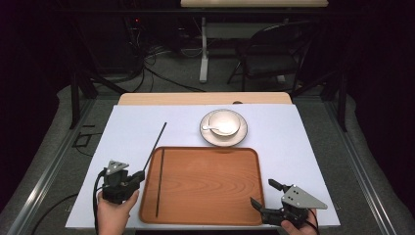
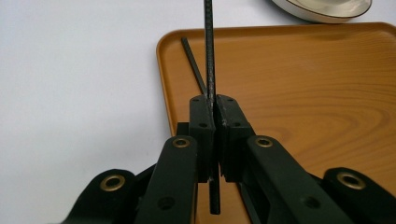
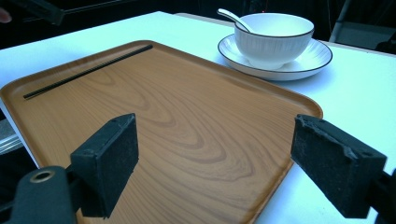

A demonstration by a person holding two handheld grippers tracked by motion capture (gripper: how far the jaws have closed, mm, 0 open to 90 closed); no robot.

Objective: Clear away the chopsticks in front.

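On the white table cover [image 1: 127, 137] in the high view lies a wooden tray [image 1: 205, 196], and along its left side rests one thin black stick [image 1: 159, 186]. Just behind the tray stands a white plate [image 1: 208, 134] with a dark rim; on it sits a white bowl [image 1: 232, 125], and a white spoon [image 1: 211, 129] lies in the bowl with its handle toward the left. The left gripper [image 1: 138, 177] is at the tray's left edge and is closed on a second black stick [image 1: 155, 144], which points away over the cover, to the left of the plate. The right gripper [image 1: 262, 196] is at the near right corner of the tray, with its jaws spread and nothing between them. A hand [image 1: 113, 215] holds the left tool.

In the left gripper view the left gripper [image 2: 215, 109] is seen from close: both jaws press together on the second black stick [image 2: 209, 51], which has a woven texture and passes through them, with a short end coming out below. The other stick [image 2: 192, 63] lies on the tray [image 2: 303, 93] just behind, and only an edge of the plate [image 2: 322, 16] is visible at the top.

In the right gripper view the right gripper [image 3: 215, 158] hangs wide apart over the tray [image 3: 187, 130]. Here the ribbed side of the bowl [image 3: 273, 39] is clear, with the spoon [image 3: 233, 18] leaning on its rim. The plate [image 3: 313, 58] is under it, and the stick [image 3: 88, 70] lies at the far edge of the tray.
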